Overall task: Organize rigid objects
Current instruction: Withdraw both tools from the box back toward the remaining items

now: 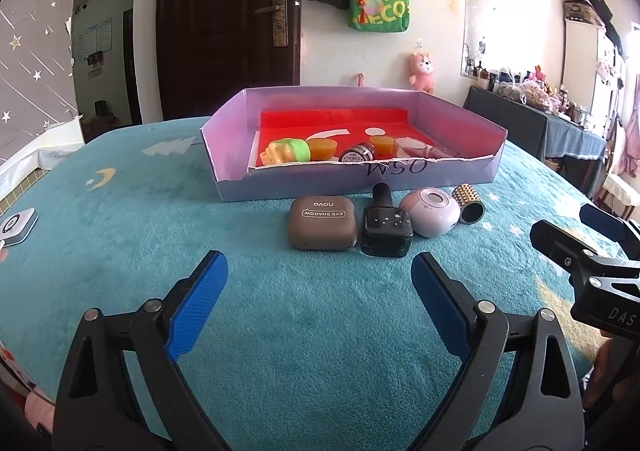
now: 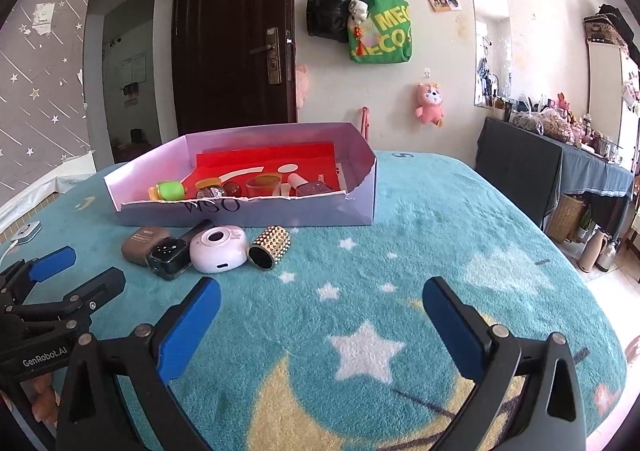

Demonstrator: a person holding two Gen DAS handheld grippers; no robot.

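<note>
Both sets of tongs hovered over a teal blanket (image 1: 120,235) printed with stars and moons. The left tongs (image 1: 320,279) stood wide apart with nothing between the blue pads; the right tongs (image 2: 322,309) stood likewise apart and empty. Four loose objects lay in a row on the blanket, just in front of a shallow lilac box (image 1: 460,177). From left to right in the left wrist view these were: a brown eye-shadow case (image 1: 323,223), a black bottle (image 1: 386,229) lying on its side, a pale round device (image 1: 431,211) and a gold studded cylinder (image 1: 469,203), each touching or just beside its neighbour. Inside the box, on a red liner (image 1: 340,123), a yellow-and-green toy (image 1: 286,151), a small dark jar (image 1: 358,153) and a clear glass (image 1: 410,149) lay along the torn front wall.
</note>
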